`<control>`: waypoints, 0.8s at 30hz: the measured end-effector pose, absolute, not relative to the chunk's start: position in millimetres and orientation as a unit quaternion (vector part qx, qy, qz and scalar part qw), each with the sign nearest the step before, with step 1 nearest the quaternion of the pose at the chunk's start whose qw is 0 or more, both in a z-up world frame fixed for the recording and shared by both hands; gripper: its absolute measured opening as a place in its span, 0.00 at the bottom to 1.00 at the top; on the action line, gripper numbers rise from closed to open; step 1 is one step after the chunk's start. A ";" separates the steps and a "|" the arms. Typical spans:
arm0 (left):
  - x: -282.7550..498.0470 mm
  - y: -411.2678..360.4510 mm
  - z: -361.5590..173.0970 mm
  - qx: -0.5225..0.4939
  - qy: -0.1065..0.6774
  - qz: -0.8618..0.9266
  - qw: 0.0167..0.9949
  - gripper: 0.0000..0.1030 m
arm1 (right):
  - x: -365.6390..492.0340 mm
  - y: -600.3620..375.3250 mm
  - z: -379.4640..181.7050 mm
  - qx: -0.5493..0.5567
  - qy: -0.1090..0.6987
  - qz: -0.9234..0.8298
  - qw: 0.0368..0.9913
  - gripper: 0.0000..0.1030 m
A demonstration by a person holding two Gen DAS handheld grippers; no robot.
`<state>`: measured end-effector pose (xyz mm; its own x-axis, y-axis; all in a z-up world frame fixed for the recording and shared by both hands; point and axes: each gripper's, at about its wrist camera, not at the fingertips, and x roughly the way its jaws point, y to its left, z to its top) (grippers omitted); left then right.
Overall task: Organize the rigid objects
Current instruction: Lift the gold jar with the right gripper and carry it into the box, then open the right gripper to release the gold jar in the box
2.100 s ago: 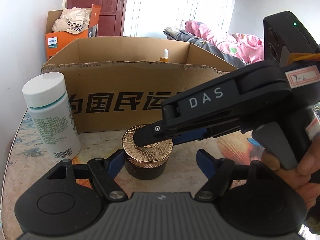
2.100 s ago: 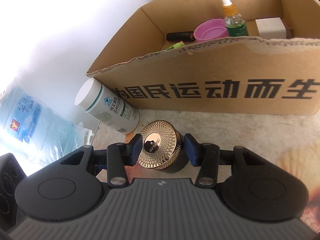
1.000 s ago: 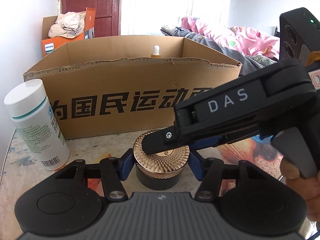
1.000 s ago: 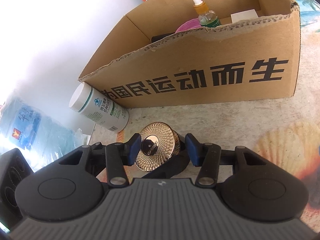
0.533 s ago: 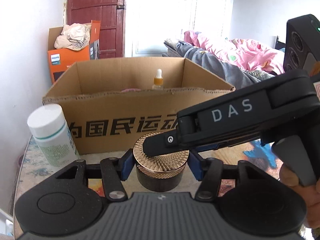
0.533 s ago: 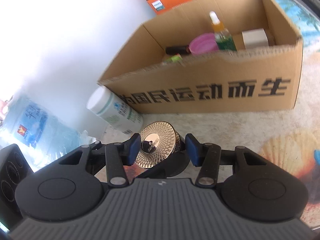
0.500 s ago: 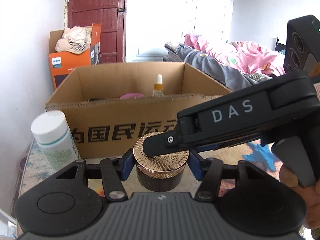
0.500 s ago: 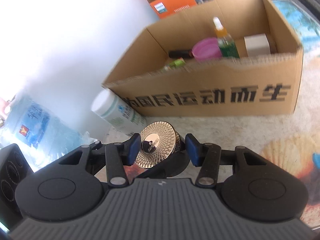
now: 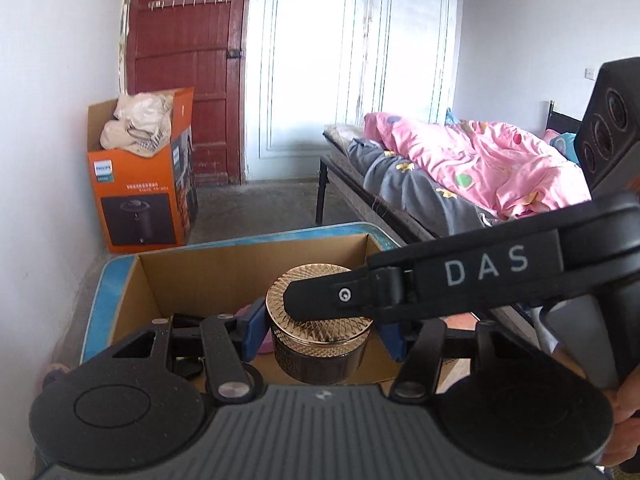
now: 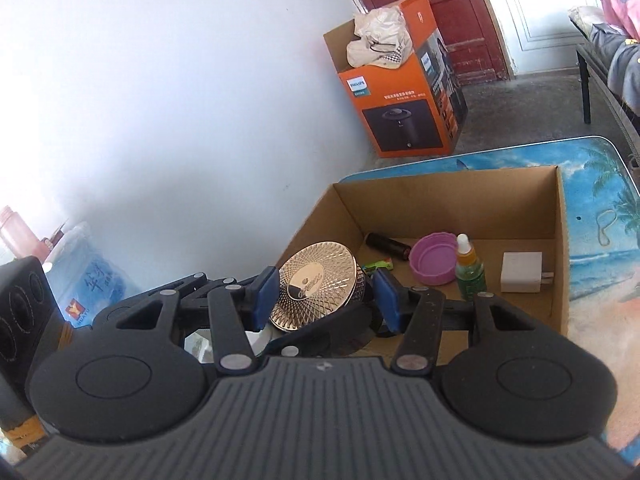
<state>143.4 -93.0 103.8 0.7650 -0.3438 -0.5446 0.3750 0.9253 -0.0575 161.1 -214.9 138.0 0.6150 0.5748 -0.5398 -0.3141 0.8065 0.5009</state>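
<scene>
Bright daylight, wall [image 10: 160, 100] glare, fisheye edges.

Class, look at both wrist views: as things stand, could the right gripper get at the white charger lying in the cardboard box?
Probably not yet. The right gripper has the gold-lidded jar between its jaws, which are opening. The white charger lies uncovered in the open-topped cardboard box.

white walls [image 9: 48, 80], red door [image 9: 184, 72], bed [image 9: 460, 176], concrete floor [image 9: 256, 204].
</scene>
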 end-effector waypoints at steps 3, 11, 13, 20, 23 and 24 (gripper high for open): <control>179.5 -97.2 87.0 0.008 0.337 -0.197 0.920 0.56 | 197.1 -223.5 120.7 0.180 0.404 0.242 0.863 0.50; 233.2 -92.4 30.8 -0.035 0.442 -0.194 0.875 0.56 | 251.4 -216.2 68.4 0.137 0.505 0.232 0.820 0.51; 240.5 -93.4 24.4 -0.037 0.458 -0.190 0.867 0.56 | 259.5 -212.8 59.9 0.127 0.522 0.232 0.811 0.51; 257.4 -98.9 4.1 -0.042 0.510 -0.188 0.838 0.57 | 277.3 -202.0 32.9 0.104 0.567 0.234 0.783 0.52; 262.0 -98.1 -3.4 -0.050 0.526 -0.187 0.828 0.57 | 280.2 -200.5 26.1 0.100 0.575 0.235 0.777 0.52; 262.5 -97.8 -5.4 -0.051 0.529 -0.186 0.826 0.57 | 280.6 -198.8 23.8 0.096 0.576 0.235 0.777 0.52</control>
<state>262.5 -97.8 -5.4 0.3702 -0.3621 -0.8555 0.2538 0.9253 -0.2818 280.6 -198.8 23.8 0.2268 0.4767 -0.8493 -0.2549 0.8707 0.4207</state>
